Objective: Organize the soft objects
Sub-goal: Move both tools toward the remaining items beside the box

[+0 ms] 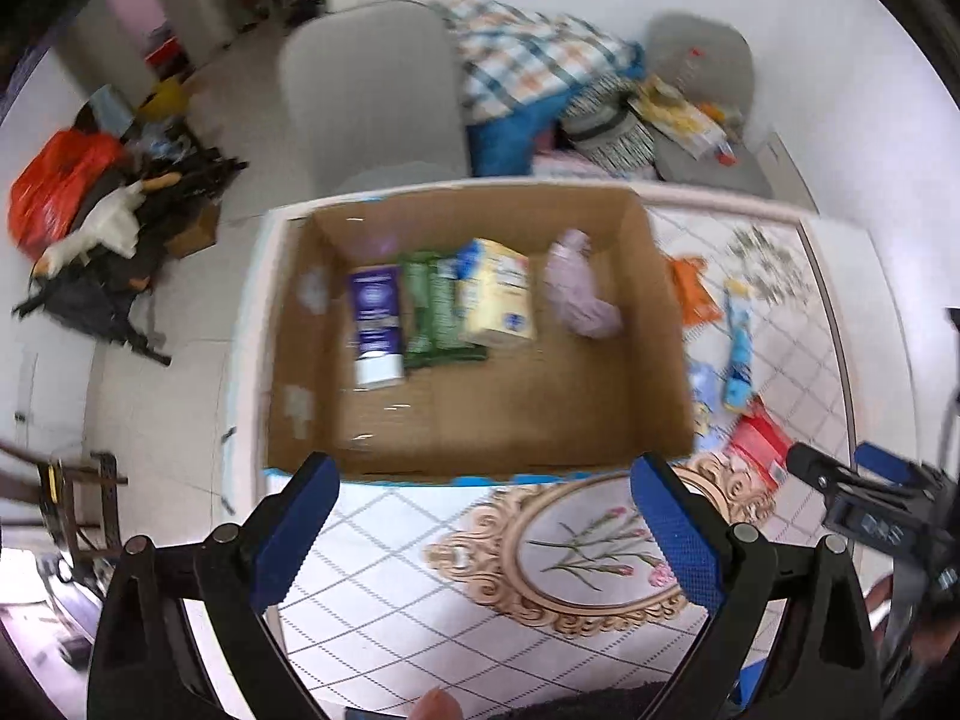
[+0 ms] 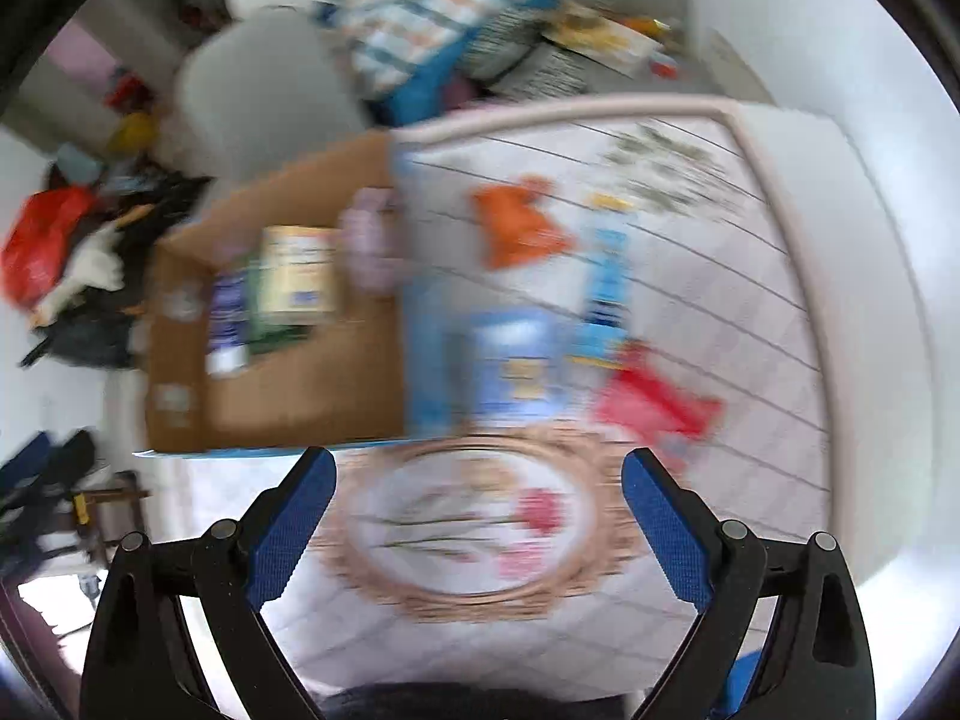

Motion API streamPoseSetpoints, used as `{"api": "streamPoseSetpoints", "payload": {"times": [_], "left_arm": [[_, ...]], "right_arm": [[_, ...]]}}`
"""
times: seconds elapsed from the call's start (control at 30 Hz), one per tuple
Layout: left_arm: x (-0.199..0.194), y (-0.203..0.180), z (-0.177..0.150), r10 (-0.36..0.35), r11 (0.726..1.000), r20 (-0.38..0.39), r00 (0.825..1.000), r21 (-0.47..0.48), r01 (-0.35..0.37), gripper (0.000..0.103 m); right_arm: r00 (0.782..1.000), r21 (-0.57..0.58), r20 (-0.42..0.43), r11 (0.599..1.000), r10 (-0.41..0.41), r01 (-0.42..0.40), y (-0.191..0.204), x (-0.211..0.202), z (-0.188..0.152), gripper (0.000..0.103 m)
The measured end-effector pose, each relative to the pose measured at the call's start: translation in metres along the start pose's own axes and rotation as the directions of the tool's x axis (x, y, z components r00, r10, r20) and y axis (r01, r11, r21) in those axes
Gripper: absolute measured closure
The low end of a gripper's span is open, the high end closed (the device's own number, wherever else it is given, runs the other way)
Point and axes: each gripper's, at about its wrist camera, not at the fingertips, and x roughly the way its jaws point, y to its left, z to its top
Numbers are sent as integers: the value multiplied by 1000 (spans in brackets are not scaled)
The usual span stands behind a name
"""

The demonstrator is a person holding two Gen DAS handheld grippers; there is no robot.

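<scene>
Cardboard brown open box (image 1: 480,408) sits just ahead of my empty, spread left claw (image 1: 483,516), ready for the soft packets (image 2: 516,360) lying loose ahead of my gaping right claw (image 2: 480,516).

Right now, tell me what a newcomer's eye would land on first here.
The open cardboard box on the patterned table, holding a purple tube, green packets, a yellow carton and a lilac cloth bundle. To its right, bright packets lie loose, an orange one and a red one. Both grippers, left and right, hang open and empty.
</scene>
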Motion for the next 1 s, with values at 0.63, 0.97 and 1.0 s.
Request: {"api": "streamPoseSetpoints", "payload": {"times": [0.63, 0.97, 1.0], "left_arm": [[145, -198, 52, 194, 942, -176, 965, 309, -133, 3], [165, -240, 46, 220, 939, -224, 949, 313, -144, 3], [161, -246, 44, 216, 938, -215, 952, 318, -141, 3]], "right_arm": [[941, -237, -299, 968, -160, 89, -116, 185, 21, 11], [943, 82, -322, 990, -86, 118, -214, 163, 33, 22], [943, 96, -325, 990, -68, 105, -221, 160, 33, 22]]}}
